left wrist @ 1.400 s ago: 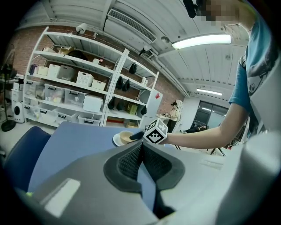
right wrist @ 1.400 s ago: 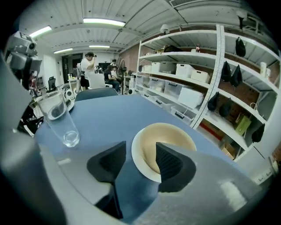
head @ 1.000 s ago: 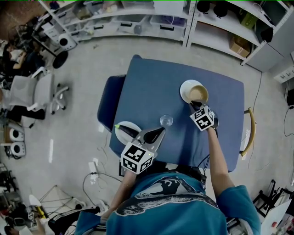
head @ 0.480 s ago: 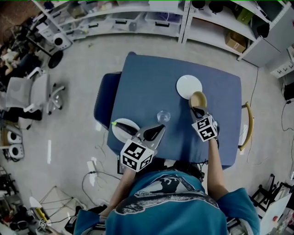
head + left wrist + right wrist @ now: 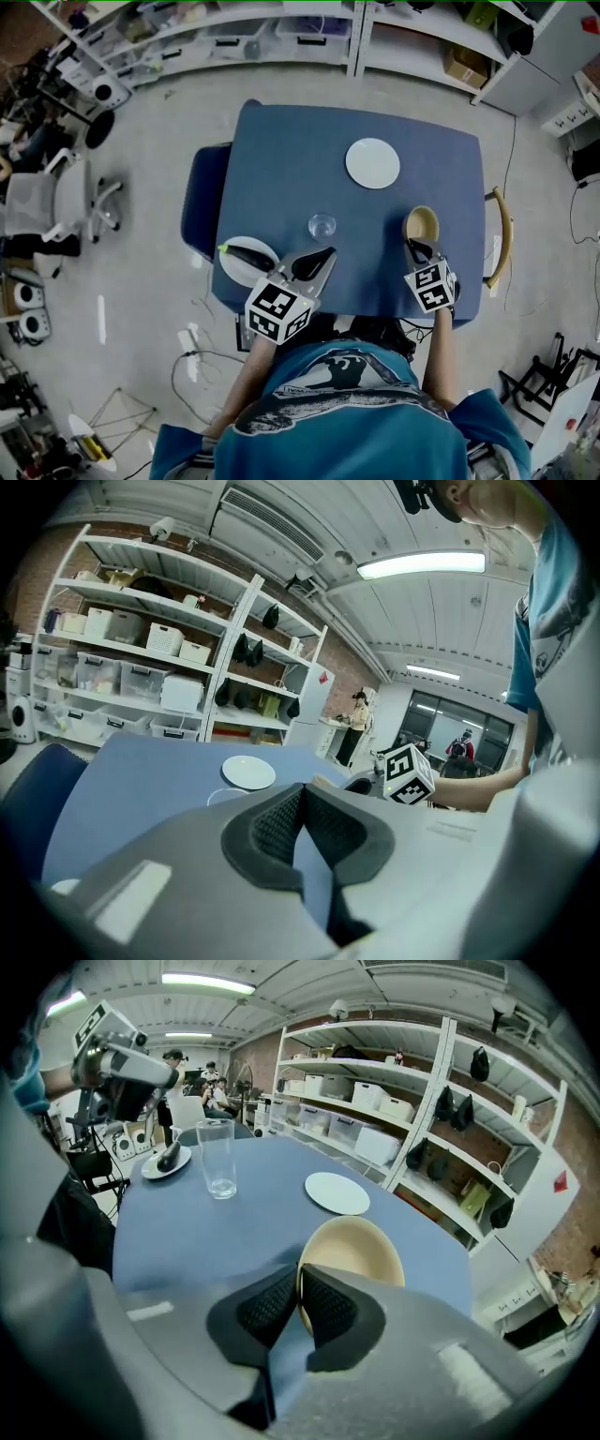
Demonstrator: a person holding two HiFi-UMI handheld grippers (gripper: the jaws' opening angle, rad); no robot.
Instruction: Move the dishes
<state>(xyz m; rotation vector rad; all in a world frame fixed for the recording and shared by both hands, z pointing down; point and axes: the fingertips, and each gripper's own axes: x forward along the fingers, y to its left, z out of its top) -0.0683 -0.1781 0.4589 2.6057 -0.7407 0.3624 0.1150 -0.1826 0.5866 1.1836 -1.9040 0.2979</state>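
My right gripper (image 5: 415, 246) (image 5: 298, 1290) is shut on the near rim of a tan bowl (image 5: 422, 223) (image 5: 352, 1249), held at the right side of the blue table (image 5: 281, 169). A white plate (image 5: 372, 163) (image 5: 337, 1192) lies bare further back on the table. A clear glass (image 5: 322, 226) (image 5: 217, 1159) stands mid-table. My left gripper (image 5: 328, 253) (image 5: 300, 789) is shut with nothing between its jaws, near the table's front. Beside it lies a second white plate (image 5: 242, 262) (image 5: 153, 1168) with a dark utensil on it.
A dark blue chair (image 5: 197, 202) stands at the table's left side and a wooden chair (image 5: 504, 246) at its right. White shelving (image 5: 234, 37) with boxes runs along the back. Office chairs (image 5: 56, 202) and cables sit on the floor at left.
My right gripper has lifted the tan bowl off the back white plate and carried it toward the table's near right. The left gripper has barely moved.
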